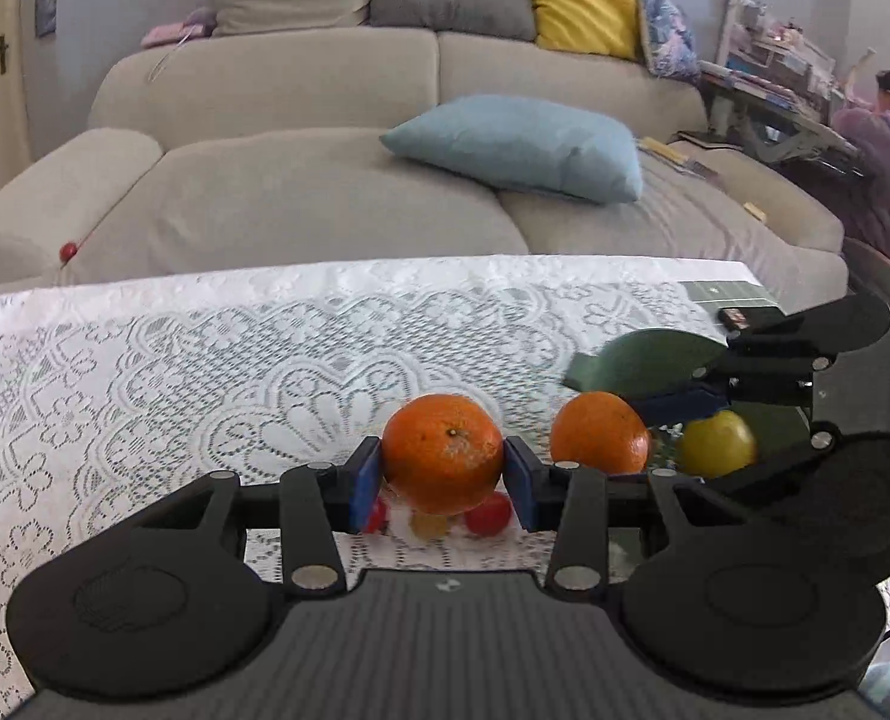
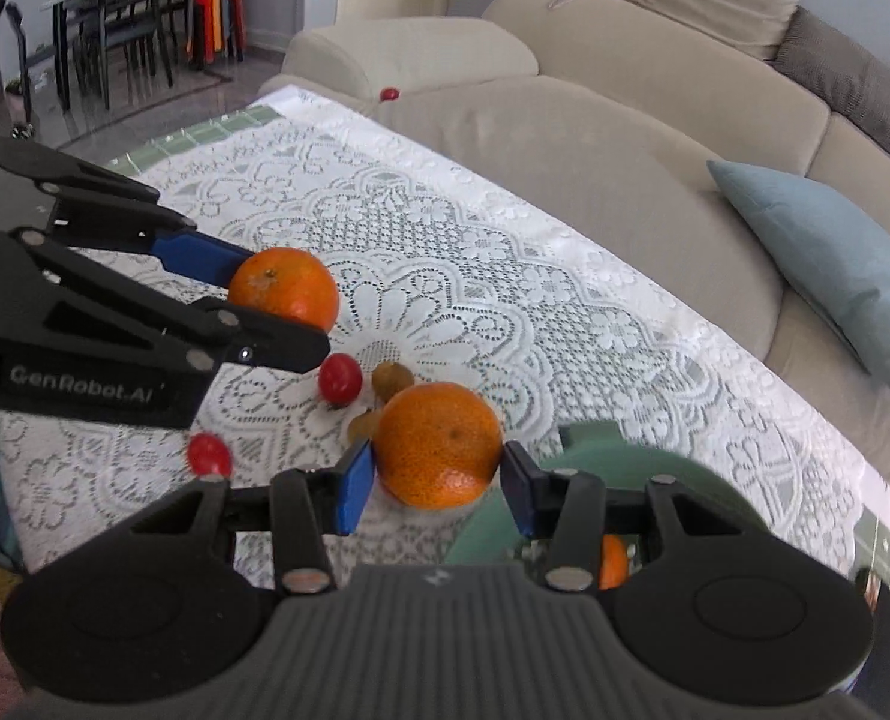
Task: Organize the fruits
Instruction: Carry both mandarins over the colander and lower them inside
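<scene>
You are working over the lace tablecloth in front of the beige sofa, where a green dish is sitting at your right. Your left gripper is clamping one orange between its blue pads, while your right gripper is pinching a second orange beside the dish. Two red cherry tomatoes are lying near small, blurry yellowish fruits, possibly grapes.
</scene>
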The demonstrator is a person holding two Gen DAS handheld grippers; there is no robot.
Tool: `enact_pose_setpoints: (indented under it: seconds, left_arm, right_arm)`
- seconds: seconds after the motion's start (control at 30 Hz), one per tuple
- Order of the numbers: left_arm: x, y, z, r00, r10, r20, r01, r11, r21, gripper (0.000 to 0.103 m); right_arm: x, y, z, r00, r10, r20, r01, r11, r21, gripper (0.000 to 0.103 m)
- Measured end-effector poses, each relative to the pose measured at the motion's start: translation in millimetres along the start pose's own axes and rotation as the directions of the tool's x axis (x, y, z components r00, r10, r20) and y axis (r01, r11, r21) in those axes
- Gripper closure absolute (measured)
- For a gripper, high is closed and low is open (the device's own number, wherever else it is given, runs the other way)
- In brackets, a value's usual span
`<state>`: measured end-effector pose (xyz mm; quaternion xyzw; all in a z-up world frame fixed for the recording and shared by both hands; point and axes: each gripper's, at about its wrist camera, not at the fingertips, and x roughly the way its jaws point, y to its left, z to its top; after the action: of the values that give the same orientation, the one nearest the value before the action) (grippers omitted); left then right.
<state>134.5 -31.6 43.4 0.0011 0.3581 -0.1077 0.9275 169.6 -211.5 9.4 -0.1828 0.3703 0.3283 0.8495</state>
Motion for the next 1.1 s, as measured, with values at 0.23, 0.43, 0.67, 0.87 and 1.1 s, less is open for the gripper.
enact_pose_setpoints:
  seconds: [0.23, 0.43, 0.67, 0.87, 1.1]
  left_arm:
    - [-1.8, -36.3, -3.2, 0.997, -0.076, 0.001, 0.076, 0.995, 0.065, 0.054]
    - [11.4, -62.4, -1.0, 0.991, -0.13, -0.027, 0.131, 0.989, 0.067, 0.054]
    - [35.1, -84.4, 0.8, 0.987, -0.141, -0.072, 0.148, 0.984, 0.102, 0.054]
    - [55.5, -93.9, -2.2, 0.985, -0.124, -0.117, 0.138, 0.983, 0.124, 0.054]
    - [64.9, -97.5, -3.3, 0.988, -0.102, -0.117, 0.12, 0.98, 0.16, 0.054]
  right_arm:
    - [-29.9, -7.8, -31.5, 1.0, -0.022, 0.014, 0.022, 0.999, 0.032, 0.059]
    - [-32.4, -23.2, -46.2, 0.997, -0.07, -0.034, 0.071, 0.997, 0.025, 0.059]
    - [-28.3, -48.0, -55.6, 0.99, -0.12, -0.073, 0.123, 0.991, 0.044, 0.059]
    - [-20.7, -56.7, -59.9, 0.984, -0.15, -0.099, 0.154, 0.988, 0.031, 0.059]
    - [-4.0, -66.2, -62.5, 0.981, -0.151, -0.125, 0.157, 0.987, 0.034, 0.059]
